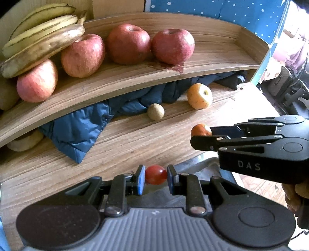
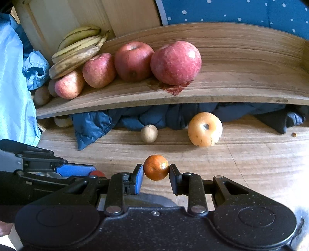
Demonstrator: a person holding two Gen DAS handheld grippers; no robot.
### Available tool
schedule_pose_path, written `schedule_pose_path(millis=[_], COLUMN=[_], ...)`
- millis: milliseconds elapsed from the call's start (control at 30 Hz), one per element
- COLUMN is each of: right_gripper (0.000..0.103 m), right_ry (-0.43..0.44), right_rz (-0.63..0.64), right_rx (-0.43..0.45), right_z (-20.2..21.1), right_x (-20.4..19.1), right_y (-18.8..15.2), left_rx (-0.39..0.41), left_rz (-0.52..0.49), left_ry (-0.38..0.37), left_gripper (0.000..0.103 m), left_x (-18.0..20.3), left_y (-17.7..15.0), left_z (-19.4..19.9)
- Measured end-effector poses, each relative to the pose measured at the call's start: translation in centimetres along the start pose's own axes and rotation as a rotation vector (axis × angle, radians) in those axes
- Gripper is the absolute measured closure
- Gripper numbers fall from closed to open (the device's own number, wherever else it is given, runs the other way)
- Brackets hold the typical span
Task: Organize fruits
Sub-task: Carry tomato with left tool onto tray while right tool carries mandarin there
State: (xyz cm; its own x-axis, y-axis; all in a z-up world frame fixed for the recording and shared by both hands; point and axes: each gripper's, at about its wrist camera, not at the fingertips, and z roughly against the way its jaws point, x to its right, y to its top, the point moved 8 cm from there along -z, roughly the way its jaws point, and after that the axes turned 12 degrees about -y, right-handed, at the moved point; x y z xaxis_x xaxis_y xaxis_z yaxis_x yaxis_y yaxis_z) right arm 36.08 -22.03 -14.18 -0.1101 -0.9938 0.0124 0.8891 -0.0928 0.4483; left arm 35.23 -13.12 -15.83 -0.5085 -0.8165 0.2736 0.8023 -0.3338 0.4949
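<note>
My left gripper (image 1: 156,174) is shut on a small red tomato (image 1: 155,174), held above the wooden table. My right gripper (image 2: 156,167) is shut on a small orange (image 2: 156,167); it also shows in the left wrist view (image 1: 200,133) at right with the orange (image 1: 199,129) at its tips. On the raised wooden shelf (image 2: 231,92) lie several red apples (image 2: 175,62) and a bunch of bananas (image 2: 77,50). A yellow apple (image 2: 205,129) and a small brown round fruit (image 2: 148,133) lie on the table under the shelf's front edge.
A dark blue padded jacket (image 2: 92,125) is stuffed under the shelf. Light blue cloth (image 2: 13,77) hangs at left. A grey metal tray (image 1: 204,168) sits below the grippers at the table edge. A blue dotted panel (image 2: 231,11) stands behind.
</note>
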Motion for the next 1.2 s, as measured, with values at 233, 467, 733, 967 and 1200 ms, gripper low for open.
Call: schedule_pose_path(millis=[233,467,733,967,1200], right_gripper=[0.072,0.072,0.072,0.072,0.072], right_ry=[0.004,0.012,0.03,0.051,0.057], right_rz=[-0.005,0.004,0.044,0.068,0.073], right_rx=[0.0,-0.007,-0.033,-0.06,-0.075], right_z=[1.8,3.3,4.8,6.0,6.8], right_x=[0.1,-0.2,-0.6,-1.1,-1.1], right_y=[-1.4,-3.1,-5.9,-8.2,-9.7], left_rx=[0.002,-0.004,0.006,0.006,0.003], left_rz=[0.0,0.015,0.036,0.052,0.053], left_ry=[-0.006,-0.008,0.0,-0.004,-0.003], left_gripper=[0.077,0.077,0.077,0.077,0.077], left_x=[0.9,1.5,2.2,3.0,3.8], left_y=[-1.2,-3.0,-4.4,-5.4,-6.0], left_z=[0.6,0.9,1.5,1.6,1.7])
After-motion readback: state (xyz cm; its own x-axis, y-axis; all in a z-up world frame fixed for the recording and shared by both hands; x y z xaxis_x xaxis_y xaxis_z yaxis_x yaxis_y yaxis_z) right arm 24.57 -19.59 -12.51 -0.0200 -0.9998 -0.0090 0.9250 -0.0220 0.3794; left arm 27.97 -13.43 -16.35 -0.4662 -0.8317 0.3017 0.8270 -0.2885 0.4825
